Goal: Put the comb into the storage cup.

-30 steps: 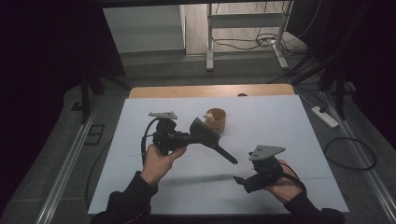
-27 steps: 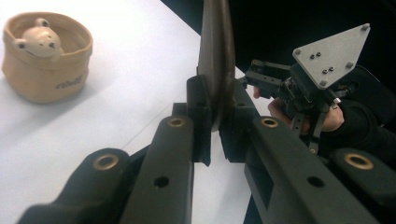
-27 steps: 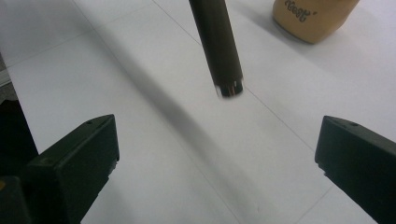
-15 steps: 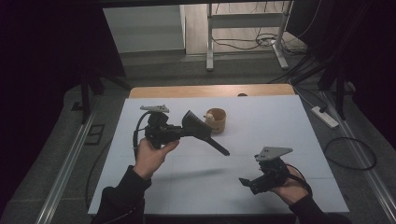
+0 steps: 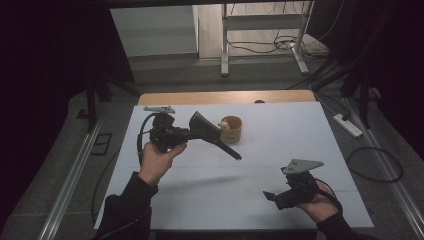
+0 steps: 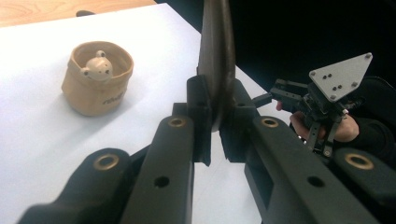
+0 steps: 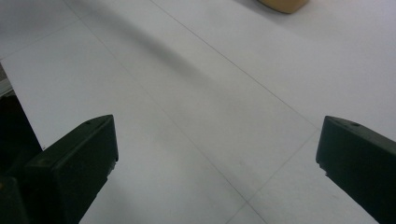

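My left gripper (image 5: pixel 188 133) is raised over the left part of the white table (image 5: pixel 300 130), shut on a black flat tool (image 5: pixel 212 135). The tool has a wide head and a thin handle that slants down to the right. In the left gripper view the jaws (image 6: pixel 215 119) pinch the tool (image 6: pixel 215 56) edge-on. A tan pouch (image 5: pixel 231 129) with a small bear figure inside (image 6: pixel 97 69) stands just behind the tool. My right gripper (image 5: pixel 272 196) is low near the front right edge, open with nothing between its jaws (image 7: pixel 217 144). It shows far off (image 6: pixel 322 100) in the left gripper view.
A strip of bare wooden tabletop (image 5: pixel 225 96) runs along the far edge. A power strip (image 5: pixel 346 125) and cables lie on the floor at the right. A metal frame (image 5: pixel 225 45) stands beyond the table. The pouch's bottom edge (image 7: pixel 282 5) peeks in at the right gripper view's top.
My left gripper has carried the black tool up and toward the far left. My right gripper has drawn back toward the front right edge of the table.
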Motion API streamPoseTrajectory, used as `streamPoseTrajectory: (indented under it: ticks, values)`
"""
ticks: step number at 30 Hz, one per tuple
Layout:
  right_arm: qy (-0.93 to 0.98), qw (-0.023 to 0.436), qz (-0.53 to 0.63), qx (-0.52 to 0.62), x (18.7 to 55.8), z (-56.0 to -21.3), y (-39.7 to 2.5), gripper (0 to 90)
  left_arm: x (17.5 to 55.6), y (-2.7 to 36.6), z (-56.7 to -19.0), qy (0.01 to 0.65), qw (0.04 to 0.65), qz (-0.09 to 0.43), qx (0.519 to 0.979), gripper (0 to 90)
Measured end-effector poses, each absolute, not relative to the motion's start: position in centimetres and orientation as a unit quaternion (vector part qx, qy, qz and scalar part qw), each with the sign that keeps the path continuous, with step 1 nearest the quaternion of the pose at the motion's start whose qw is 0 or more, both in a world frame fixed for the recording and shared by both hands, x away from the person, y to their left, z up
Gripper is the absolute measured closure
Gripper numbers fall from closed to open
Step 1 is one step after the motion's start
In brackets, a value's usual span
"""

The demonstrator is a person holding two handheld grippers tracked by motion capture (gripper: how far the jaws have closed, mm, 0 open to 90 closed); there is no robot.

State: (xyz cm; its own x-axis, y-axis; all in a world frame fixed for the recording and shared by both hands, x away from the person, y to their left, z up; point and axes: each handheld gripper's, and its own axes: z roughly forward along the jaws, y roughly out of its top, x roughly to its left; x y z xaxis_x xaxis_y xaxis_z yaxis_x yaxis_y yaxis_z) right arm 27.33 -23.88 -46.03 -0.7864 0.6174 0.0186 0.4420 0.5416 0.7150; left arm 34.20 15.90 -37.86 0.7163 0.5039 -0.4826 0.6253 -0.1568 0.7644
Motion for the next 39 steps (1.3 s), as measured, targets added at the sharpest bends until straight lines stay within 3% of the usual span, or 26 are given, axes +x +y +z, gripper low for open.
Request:
streamPoseTrajectory:
  ticks: [39]
  values:
    - [0.840, 0.144, 0.354, 0.385, 25.1, -46.1, -29.0, 0.0, 37.1, 17.3, -34.7, 0.391, 0.531, -0.024, 0.751, 82.8]
